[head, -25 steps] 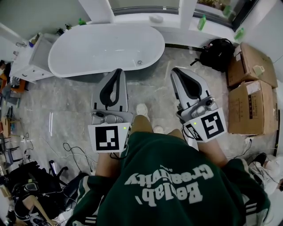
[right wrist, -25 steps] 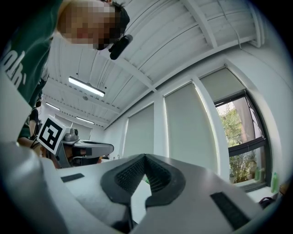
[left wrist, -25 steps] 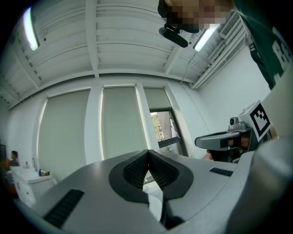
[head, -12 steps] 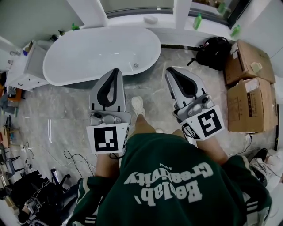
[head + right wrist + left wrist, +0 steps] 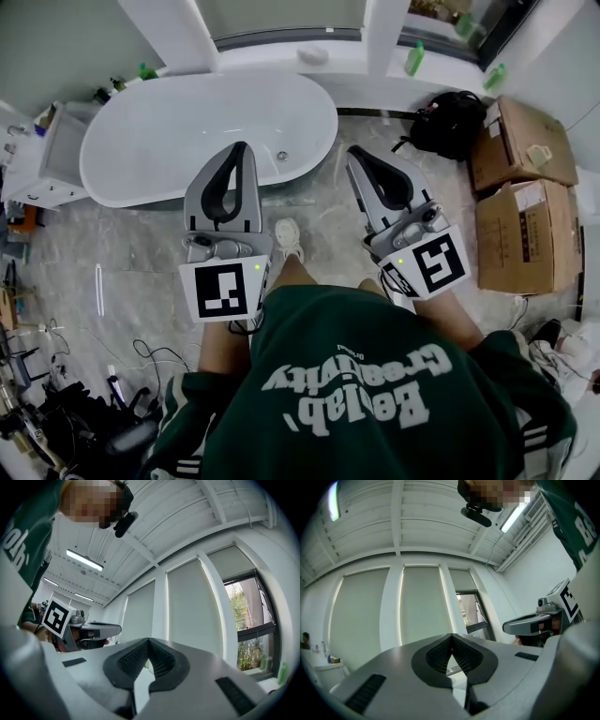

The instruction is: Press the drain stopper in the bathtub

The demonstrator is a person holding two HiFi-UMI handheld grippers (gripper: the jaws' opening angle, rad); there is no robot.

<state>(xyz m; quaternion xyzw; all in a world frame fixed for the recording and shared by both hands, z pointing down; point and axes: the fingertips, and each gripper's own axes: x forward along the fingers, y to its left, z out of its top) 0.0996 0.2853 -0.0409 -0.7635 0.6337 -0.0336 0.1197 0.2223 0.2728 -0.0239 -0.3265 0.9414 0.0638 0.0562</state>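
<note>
A white oval bathtub (image 5: 169, 141) stands ahead on the marble floor. Its small round drain stopper (image 5: 281, 156) shows on the tub bottom near the right end. My left gripper (image 5: 240, 148) is shut and held upright over the tub's near rim, its tips just left of the stopper in the head view. My right gripper (image 5: 354, 152) is shut too, raised above the floor right of the tub. Both gripper views point up at the ceiling and blinds; the left gripper (image 5: 451, 635) and right gripper (image 5: 148, 641) show jaws closed on nothing.
A black backpack (image 5: 452, 122) lies right of the tub, with cardboard boxes (image 5: 525, 216) beyond it. A white cabinet (image 5: 47, 159) stands left of the tub. Green bottles (image 5: 416, 58) sit on the window ledge. Cables and gear (image 5: 84, 412) clutter the floor at lower left.
I have stepped closer to the tub: it has slid left and nearer in the head view. Both grippers stay shut and now reach up to the tub's rim.
</note>
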